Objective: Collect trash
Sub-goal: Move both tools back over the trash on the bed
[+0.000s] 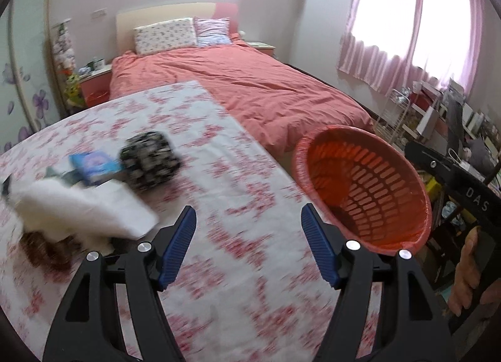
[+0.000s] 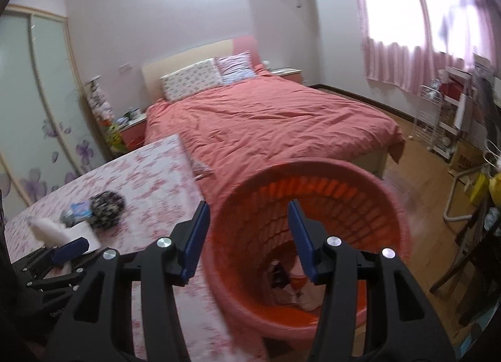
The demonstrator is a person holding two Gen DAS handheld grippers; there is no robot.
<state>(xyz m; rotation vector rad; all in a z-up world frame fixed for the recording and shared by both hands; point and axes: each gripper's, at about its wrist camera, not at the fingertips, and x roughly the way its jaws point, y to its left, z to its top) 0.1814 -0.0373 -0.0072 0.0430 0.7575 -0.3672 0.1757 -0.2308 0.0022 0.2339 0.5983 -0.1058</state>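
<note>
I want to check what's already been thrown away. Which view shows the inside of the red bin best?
The right wrist view: it looks down into the bin to the bottom, where some trash lies. The left wrist view shows the bin tilted, only its slotted wall and rim, with no contents visible.

the table [image 1: 219, 149] has a wide bare stretch of flowered cloth straight ahead of the left gripper [image 1: 249, 237], from 6 o'clock up toward 12, with nothing lying in that lane. clutter blocks the 9 to 10 o'clock side: a white tissue heap [image 1: 78, 208], a blue packet [image 1: 94, 166] and a dark patterned pouch [image 1: 150, 160] packed close together. at 3 o'clock the red basket [image 1: 363, 186] stands just off the table edge, its mouth open. in the right wrist view the right gripper [image 2: 249, 237] hangs over that mouth, jaws apart with nothing between them; trash [image 2: 294, 283] lies at the bottom. the bed [image 2: 266, 124] closes off 12 o'clock.
</note>
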